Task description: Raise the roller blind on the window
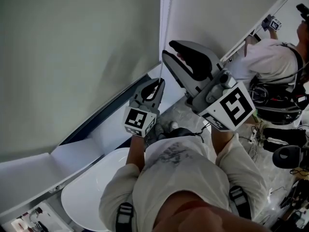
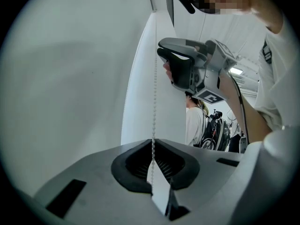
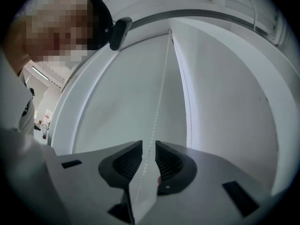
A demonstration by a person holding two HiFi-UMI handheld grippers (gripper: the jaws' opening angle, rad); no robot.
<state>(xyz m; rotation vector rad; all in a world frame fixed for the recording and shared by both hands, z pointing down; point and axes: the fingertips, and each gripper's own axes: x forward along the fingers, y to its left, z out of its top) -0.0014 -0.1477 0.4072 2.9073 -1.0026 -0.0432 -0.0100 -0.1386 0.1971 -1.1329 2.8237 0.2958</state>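
Note:
The white roller blind [image 1: 212, 8] hangs over the window, and its thin bead chain [image 1: 162, 23] drops along the blind's left edge. My left gripper [image 1: 157, 84] points at the chain from below. In the left gripper view, the left gripper [image 2: 153, 143] is shut on the bead chain [image 2: 154, 78], which runs straight up out of the pads. My right gripper [image 1: 169, 50] is higher up on the same chain. In the right gripper view, the right gripper [image 3: 149, 148] is open, and the bead chain [image 3: 161, 88] passes through the gap without the pads pressing on it.
A grey wall [image 1: 72, 47] fills the left. A white sill [image 1: 111, 129] runs diagonally below the window, with a white rounded tabletop [image 1: 87, 192] beneath. Another person [image 1: 275, 57] stands at the upper right, with bags and cables [image 1: 285, 144] on the floor.

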